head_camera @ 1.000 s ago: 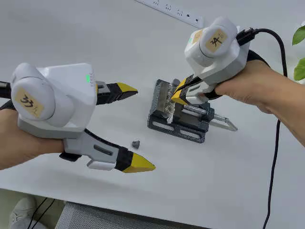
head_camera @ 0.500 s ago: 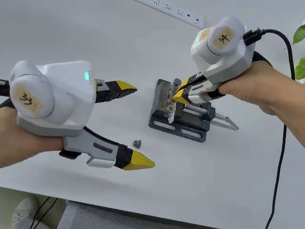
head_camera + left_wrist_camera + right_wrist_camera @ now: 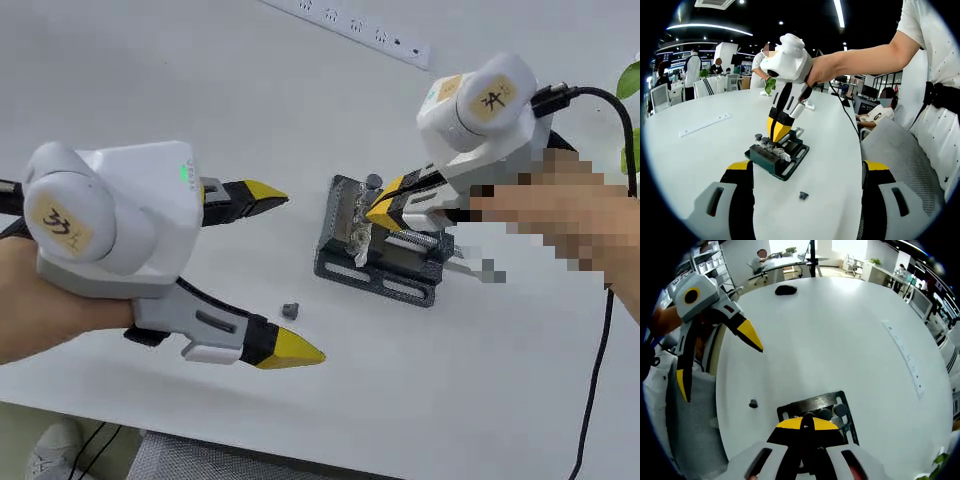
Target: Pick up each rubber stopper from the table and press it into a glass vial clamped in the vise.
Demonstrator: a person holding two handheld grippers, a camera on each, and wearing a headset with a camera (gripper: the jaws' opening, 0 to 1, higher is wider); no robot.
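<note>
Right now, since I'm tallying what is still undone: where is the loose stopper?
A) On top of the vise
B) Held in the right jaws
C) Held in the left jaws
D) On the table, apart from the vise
D: the stopper lies on the bare table, apart from the vise, and the left gripper is open and not touching it.

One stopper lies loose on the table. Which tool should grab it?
Left, probably. The left tool is open with the small dark grey rubber stopper lying just ahead of its jaws; the right tool is shut over the black metal vise.
</note>
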